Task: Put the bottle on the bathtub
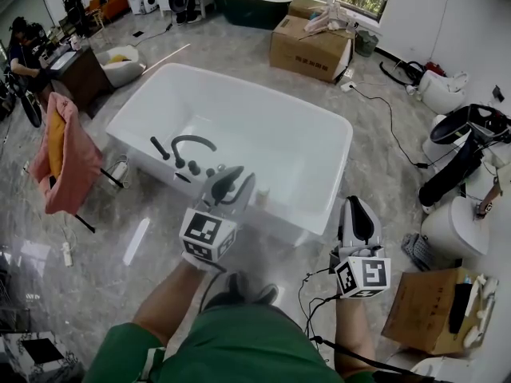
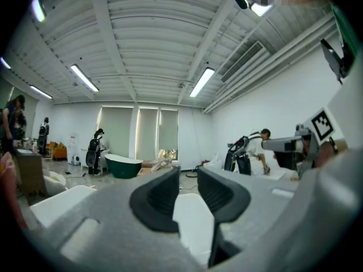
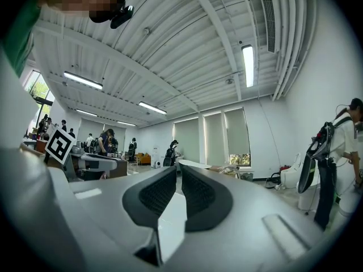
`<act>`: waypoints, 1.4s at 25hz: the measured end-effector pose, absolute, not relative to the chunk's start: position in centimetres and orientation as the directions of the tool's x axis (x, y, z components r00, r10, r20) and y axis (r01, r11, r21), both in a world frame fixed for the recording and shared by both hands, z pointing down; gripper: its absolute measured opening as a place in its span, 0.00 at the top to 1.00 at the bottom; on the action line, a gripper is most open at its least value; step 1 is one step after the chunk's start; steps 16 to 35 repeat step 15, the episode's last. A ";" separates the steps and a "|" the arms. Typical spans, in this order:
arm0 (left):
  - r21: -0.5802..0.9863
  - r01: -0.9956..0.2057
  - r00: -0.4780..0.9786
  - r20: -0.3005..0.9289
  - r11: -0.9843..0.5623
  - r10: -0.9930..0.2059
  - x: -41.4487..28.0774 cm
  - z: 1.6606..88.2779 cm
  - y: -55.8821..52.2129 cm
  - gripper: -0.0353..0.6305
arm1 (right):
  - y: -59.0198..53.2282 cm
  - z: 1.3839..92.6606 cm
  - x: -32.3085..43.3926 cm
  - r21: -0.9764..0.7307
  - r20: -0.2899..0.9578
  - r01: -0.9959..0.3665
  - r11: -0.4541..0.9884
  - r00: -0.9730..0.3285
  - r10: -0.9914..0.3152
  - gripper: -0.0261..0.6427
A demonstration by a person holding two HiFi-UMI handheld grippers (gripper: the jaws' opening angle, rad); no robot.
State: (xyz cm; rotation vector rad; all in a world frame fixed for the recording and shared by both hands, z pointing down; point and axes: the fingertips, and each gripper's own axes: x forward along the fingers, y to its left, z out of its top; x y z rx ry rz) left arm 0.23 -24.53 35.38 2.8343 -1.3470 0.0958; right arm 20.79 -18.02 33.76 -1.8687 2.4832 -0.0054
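Head view, looking steeply down: a white bathtub [image 1: 239, 86] fills the middle of a grey floor, with a black faucet [image 1: 192, 144] on its near rim. Just right of the faucet on that rim stands a small pale thing, seemingly the bottle [image 1: 262, 199]. It looks upright, whitish and plain, but it is too small to make out a cap or label.

The left gripper [image 1: 233, 180] hovers over the near rim, just beside the bottle and not touching it. In the left gripper view its jaws stand apart with only the room showing between them. The right gripper [image 1: 359, 214] hangs outside the tub, off its near right corner. In the right gripper view its jaws are drawn almost together, with nothing in the slit.

By my reading, the placing is done or nearly done. The next move calls for drawing the left gripper clear of the rim without nudging the bottle into the tub.
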 end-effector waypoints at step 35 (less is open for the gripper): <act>-0.030 -0.784 0.617 0.078 -0.620 -0.783 1.8 36.3 -23.6 0.80 | -16.8 33.7 22.6 -0.028 -0.030 -0.958 0.286 -0.285 -0.958 0.92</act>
